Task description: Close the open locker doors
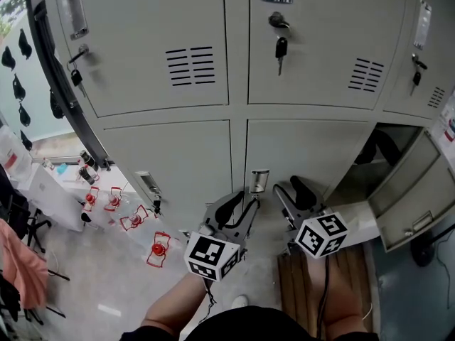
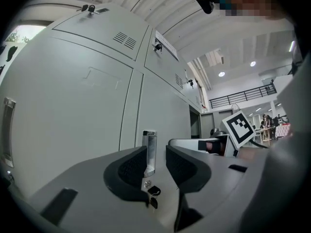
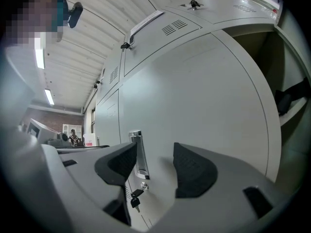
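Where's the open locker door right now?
In the head view, the open locker door hangs at the lower right, swung out from the bottom row just right of the right gripper, beside the closed door with the chrome handle.

floor [image 1: 106,283]: pale, speckled. lockers [image 1: 170,155] stand on it. by the locker foot lies a loose row of four small red-and-white items [image 1: 158,249]; kind cannot be told. a brown slatted board [image 1: 295,290] lies flat at lower right, just beside the lockers. a white bench [image 1: 53,201] stands at left, with small clutter on top. a dark base [image 1: 423,251] stands at far right.
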The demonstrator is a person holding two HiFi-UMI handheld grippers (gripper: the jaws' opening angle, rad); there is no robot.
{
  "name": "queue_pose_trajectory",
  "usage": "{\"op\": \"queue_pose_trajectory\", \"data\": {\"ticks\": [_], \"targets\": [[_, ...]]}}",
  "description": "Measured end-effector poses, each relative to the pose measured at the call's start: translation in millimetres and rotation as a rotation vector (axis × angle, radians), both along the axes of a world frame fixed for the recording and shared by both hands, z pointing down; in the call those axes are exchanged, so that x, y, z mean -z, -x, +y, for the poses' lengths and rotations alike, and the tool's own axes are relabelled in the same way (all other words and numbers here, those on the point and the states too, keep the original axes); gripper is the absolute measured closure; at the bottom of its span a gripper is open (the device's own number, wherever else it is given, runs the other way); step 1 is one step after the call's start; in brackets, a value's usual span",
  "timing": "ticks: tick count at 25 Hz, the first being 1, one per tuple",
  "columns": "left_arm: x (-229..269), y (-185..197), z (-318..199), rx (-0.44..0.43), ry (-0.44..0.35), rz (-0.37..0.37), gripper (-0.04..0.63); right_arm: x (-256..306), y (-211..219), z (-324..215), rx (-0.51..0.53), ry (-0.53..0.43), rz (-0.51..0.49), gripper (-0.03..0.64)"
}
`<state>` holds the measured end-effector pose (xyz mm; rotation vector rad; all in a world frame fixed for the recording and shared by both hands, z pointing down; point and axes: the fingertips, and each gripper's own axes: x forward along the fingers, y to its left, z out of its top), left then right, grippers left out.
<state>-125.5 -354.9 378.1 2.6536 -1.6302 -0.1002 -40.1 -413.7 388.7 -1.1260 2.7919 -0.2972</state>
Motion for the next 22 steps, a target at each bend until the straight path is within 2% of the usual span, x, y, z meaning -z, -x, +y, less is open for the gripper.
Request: {"op": "queue_pose_trajectory", "data": {"ticks": [22], "targets": [[-10.4, 3.2, 4.4, -0.064, 0.018, 0.0, 0.456, 0.7, 1.5, -3.3, -0.057, -0.009, -0.023, 0.393]]}}
